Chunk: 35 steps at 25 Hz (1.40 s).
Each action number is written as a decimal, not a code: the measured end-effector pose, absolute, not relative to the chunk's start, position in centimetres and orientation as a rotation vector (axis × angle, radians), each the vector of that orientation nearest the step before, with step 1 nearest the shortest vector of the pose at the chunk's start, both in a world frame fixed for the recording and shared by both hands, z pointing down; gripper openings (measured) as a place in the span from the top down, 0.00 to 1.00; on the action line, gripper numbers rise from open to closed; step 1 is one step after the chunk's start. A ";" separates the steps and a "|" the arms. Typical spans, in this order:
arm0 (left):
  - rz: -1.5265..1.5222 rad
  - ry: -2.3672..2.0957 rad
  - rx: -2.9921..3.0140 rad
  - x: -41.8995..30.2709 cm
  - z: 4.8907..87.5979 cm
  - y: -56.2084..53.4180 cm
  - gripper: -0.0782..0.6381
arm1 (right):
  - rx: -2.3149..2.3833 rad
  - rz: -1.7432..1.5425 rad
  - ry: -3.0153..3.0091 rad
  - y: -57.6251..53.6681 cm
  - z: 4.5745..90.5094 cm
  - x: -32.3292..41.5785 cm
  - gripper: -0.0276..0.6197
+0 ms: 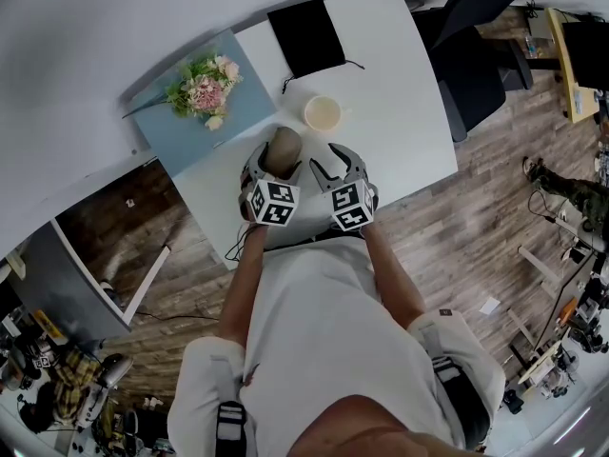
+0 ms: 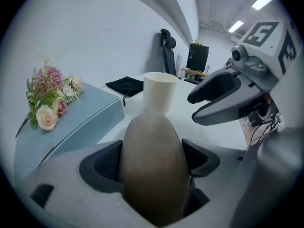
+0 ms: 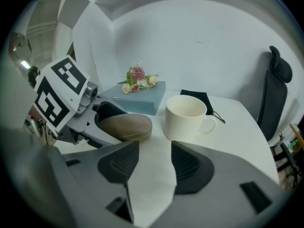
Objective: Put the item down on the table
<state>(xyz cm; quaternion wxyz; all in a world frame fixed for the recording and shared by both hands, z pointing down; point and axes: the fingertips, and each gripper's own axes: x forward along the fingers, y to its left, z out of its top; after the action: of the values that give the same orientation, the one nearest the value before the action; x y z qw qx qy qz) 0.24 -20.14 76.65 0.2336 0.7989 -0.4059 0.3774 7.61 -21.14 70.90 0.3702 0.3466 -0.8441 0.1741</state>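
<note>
A smooth brown oval item point(image 2: 153, 167) fills the space between the jaws of my left gripper point(image 2: 154, 160), which is shut on it. In the head view the brown item point(image 1: 283, 150) sticks out ahead of the left gripper point(image 1: 271, 174) over the white table point(image 1: 400, 93). In the right gripper view the brown item point(image 3: 126, 126) shows at the left, low over the table. My right gripper point(image 3: 151, 163) stands open with only bare tabletop between its pads; it is beside the left gripper point(image 3: 71, 108). A cream mug point(image 3: 186, 117) stands just beyond both.
A pale blue box point(image 1: 195, 127) with a flower bouquet point(image 1: 202, 89) lies at the table's left. A black pouch point(image 1: 306, 34) lies at the far end. A dark office chair point(image 1: 466, 55) stands at the right. The table's near edge is under my grippers.
</note>
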 end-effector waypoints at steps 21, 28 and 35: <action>1.057 -1.114 2.194 0.4 77.0 -20.0 0.32 | 0.900 0.433 -2.163 -20.5 70.7 7.9 0.62; 1.075 -1.086 2.180 0.8 77.4 -19.5 0.32 | 0.915 0.435 -2.163 -20.1 70.6 8.2 0.62; 1.081 -1.086 2.184 0.5 77.2 -19.3 0.31 | 0.930 0.444 -2.168 -19.5 70.5 8.2 0.62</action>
<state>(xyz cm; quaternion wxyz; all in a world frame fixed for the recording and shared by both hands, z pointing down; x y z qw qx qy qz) 0.50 -19.30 77.22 0.2348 0.7958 -0.3956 0.3938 8.19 -19.49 70.54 0.3619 0.3612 -0.8419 0.1726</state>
